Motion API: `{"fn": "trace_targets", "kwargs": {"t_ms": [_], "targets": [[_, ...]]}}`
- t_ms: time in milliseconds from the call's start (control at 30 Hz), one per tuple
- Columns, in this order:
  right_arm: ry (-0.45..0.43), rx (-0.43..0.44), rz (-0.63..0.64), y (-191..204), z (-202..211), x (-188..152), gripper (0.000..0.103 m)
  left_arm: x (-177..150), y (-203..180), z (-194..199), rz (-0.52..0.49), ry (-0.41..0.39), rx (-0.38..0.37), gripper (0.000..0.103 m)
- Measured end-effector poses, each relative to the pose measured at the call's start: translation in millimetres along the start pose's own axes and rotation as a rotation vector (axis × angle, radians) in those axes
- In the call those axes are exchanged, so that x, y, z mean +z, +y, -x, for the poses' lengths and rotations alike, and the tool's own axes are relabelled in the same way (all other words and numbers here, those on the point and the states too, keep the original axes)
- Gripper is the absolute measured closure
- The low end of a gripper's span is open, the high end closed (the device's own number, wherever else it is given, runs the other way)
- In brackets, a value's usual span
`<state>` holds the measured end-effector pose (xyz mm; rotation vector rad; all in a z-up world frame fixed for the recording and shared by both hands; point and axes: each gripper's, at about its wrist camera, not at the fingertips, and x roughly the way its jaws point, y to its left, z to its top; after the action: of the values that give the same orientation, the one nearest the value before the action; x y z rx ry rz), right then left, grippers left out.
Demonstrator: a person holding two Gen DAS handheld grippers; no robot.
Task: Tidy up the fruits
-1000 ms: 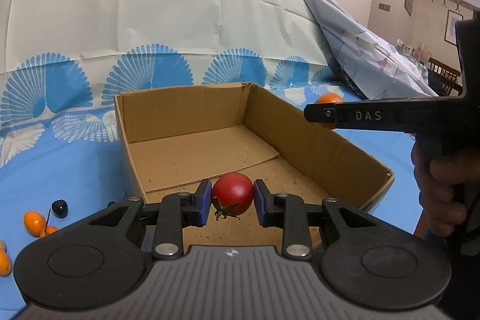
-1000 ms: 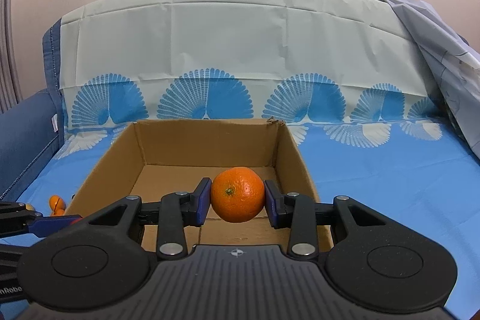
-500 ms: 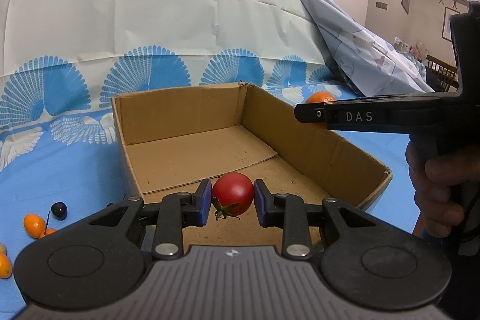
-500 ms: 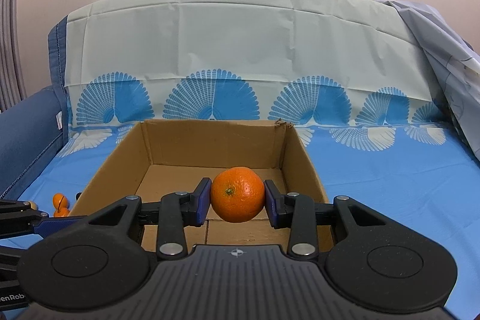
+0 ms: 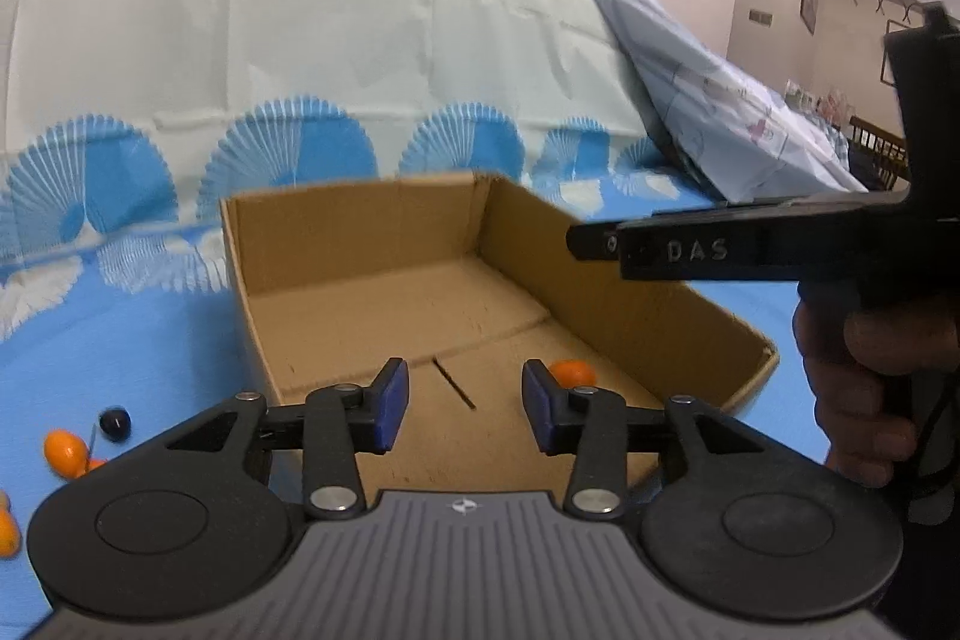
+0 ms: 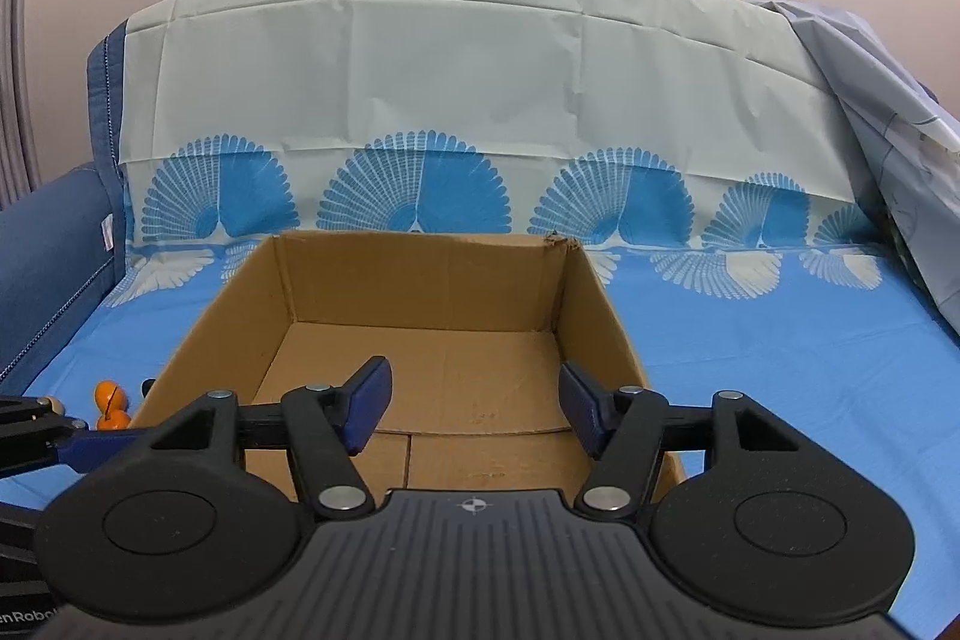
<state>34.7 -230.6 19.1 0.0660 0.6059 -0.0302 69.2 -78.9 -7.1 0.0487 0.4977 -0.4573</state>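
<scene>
left wrist: tomato gone, fingers [image 5: 465, 409] opening, empty.

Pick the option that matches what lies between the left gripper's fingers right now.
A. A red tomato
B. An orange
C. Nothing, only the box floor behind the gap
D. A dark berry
C. The left gripper has its jaws opening with nothing between them; only the floor of the cardboard box shows through the gap, and an orange fruit lies in the box behind the right-hand finger.
</scene>
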Motion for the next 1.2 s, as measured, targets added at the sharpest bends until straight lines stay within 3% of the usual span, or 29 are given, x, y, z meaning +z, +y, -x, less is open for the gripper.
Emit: {"fn": "trace_targets", "kwargs": {"t_ms": [133, 267, 400, 500, 600, 667, 767, 833, 933, 1033, 1200], "targets": [[-0.003, -0.003, 0.002, 5.4, 0.7, 0.4, 0.039, -2.2, -2.8, 11.9, -0.050, -0.076, 0.024, 0.057], [-0.022, 0.019, 0.000, 17.3, 4.8, 1.6, 0.041, 5.5, 16.4, 22.4, -0.030, -0.044, -0.002, 0.057], [-0.048, 0.062, -0.025, 27.8, 10.5, 3.8, 0.054, 29.7, 60.9, 36.7, 0.010, 0.004, -0.015, 0.062], [-0.061, 0.094, -0.047, 36.6, 14.2, 5.4, 0.064, 47.4, 96.2, 57.2, -0.004, 0.006, 0.043, 0.069], [-0.064, 0.134, -0.055, 48.2, 17.3, 6.0, 0.069, 44.9, 129.2, 74.2, 0.009, 0.009, 0.082, 0.073], [-0.065, 0.162, -0.047, 58.7, 19.7, 6.2, 0.069, 34.3, 152.9, 77.9, 0.076, 0.046, 0.101, 0.073], [-0.067, 0.220, -0.025, 76.3, 24.0, 5.1, 0.069, 14.1, 194.2, 78.9, 0.288, 0.106, 0.177, 0.076], [-0.067, 0.278, 0.000, 90.7, 26.7, 3.8, 0.069, 9.1, 215.9, 91.7, 0.423, 0.048, 0.233, 0.076], [-0.061, 0.379, 0.056, 117.9, 28.2, 1.7, 0.069, 2.3, 234.1, 99.6, 0.526, 0.045, 0.265, 0.076], [-0.046, 0.475, 0.118, 147.2, 29.7, -5.6, 0.069, -0.1, 242.3, 97.7, 0.555, 0.084, 0.287, 0.076], [0.078, 0.576, 0.181, 191.1, 17.5, -17.0, 0.069, 2.9, 236.8, 72.7, 0.469, 0.222, 0.309, 0.075]]}}
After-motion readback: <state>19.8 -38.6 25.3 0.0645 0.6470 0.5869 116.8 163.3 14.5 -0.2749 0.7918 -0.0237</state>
